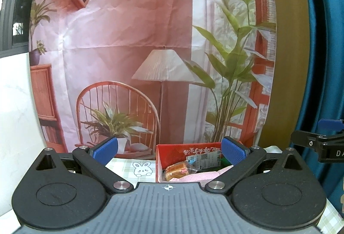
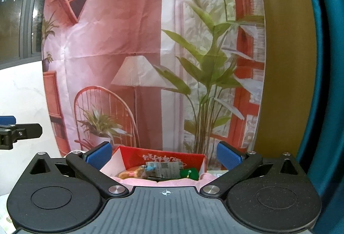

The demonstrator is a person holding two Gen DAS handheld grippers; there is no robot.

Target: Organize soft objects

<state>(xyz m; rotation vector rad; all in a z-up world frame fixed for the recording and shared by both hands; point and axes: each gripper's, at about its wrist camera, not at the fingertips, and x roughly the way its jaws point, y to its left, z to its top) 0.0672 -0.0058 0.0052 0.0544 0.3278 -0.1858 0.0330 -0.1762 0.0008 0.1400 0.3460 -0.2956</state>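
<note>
The red box [image 2: 163, 158] was taken as the landmark: an open-topped carton standing on the checked tablecloth [image 1: 129, 166], in front of the printed backdrop [image 1: 129, 40]. Pink cloth [image 2: 137, 181] was seen draped over the box's near edge. Inside the box, a wrapped bread roll [image 2: 131, 173] lay at the left, long axis roughly left-right and slightly tilted; a printed packet [image 2: 165, 168] sat mid-box and a green item [image 2: 189, 172] at the right.

The right gripper [image 2: 163, 157] was centred on the box, jaws spread wide and empty, the box opening seen between them. The left gripper [image 1: 169, 152] was offset to the box's left, jaws likewise released and empty, the box seen toward its right finger.

The right gripper was judged better lined up; the cloth lay nearest the jaws, below and ahead. How the cloth's long axis ran could not be told.
</note>
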